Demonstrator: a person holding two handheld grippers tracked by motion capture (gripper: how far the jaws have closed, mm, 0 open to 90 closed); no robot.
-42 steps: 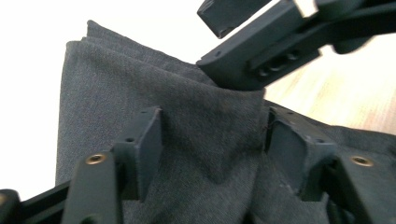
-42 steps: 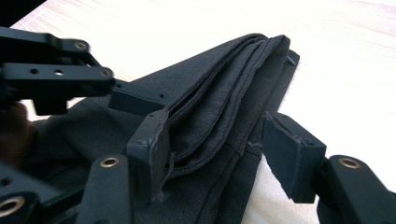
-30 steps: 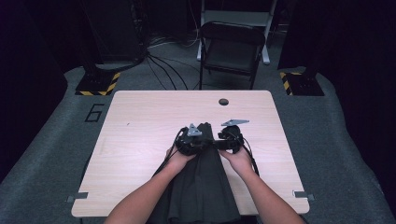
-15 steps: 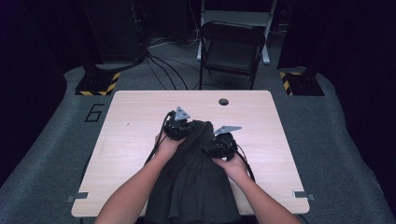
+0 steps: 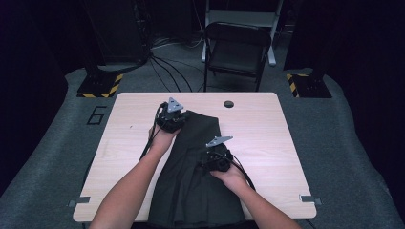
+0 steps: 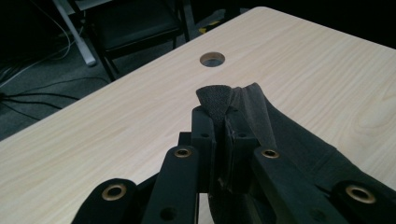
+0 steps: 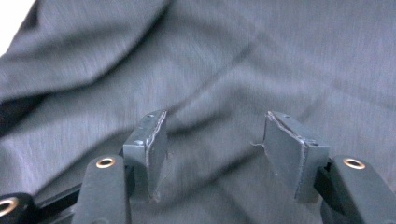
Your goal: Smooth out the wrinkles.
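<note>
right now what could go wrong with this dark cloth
The left gripper pinches only a small corner of the dark cloth, so a hard pull might slip it free. The right gripper hangs open over the cloth, so nothing pins it. The near end droops off the table edge and could drag it off.

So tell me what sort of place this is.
Probably a recording studio or lab: a lone wooden table on grey carpet, black curtains around, a folding chair and floor cables behind.
</note>
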